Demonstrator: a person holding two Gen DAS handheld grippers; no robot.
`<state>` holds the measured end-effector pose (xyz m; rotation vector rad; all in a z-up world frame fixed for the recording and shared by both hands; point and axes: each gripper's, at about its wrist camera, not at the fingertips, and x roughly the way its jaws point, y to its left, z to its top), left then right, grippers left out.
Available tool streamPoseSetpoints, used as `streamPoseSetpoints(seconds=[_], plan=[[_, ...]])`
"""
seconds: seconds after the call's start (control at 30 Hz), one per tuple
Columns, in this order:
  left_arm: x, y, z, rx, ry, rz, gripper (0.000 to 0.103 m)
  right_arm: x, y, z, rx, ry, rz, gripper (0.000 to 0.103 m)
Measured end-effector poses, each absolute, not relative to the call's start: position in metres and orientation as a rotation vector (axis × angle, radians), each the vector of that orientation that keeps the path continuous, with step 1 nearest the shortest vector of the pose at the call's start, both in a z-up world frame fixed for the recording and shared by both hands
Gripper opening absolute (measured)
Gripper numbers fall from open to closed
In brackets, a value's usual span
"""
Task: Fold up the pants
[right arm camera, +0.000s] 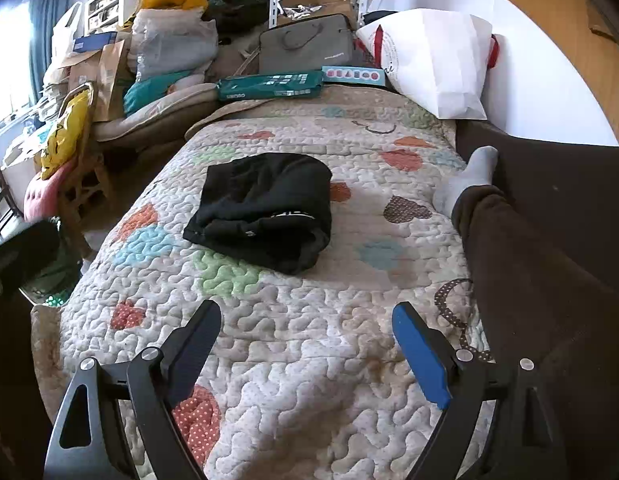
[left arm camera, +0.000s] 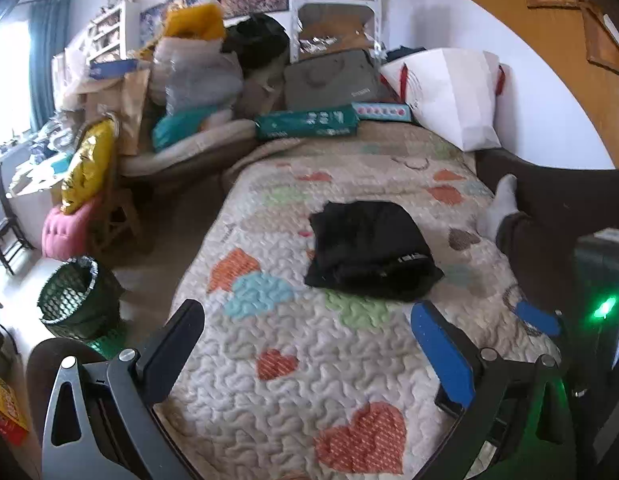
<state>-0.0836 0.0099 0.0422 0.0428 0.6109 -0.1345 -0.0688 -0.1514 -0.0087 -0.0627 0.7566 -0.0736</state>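
The black pants [left arm camera: 371,250] lie folded in a compact bundle near the middle of the heart-patterned quilt [left arm camera: 293,364], with the left gripper [left arm camera: 307,320] and right gripper [right arm camera: 307,320] both spread wide, empty, short of them.

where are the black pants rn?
Black pants lie folded mid-quilt, ahead of both open tools in each wrist view, left of the person's socked foot.
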Motion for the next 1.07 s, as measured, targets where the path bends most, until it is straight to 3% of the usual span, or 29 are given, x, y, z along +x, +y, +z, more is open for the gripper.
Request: streamPoseSetpoints(seconds=[1.07], plan=[[-0.071, -0.004, 0.008, 0.066, 0.79, -0.171, 0.103, -0.057, -0.153, -0.024, -0.127, 0.771, -0.161, 0.094]])
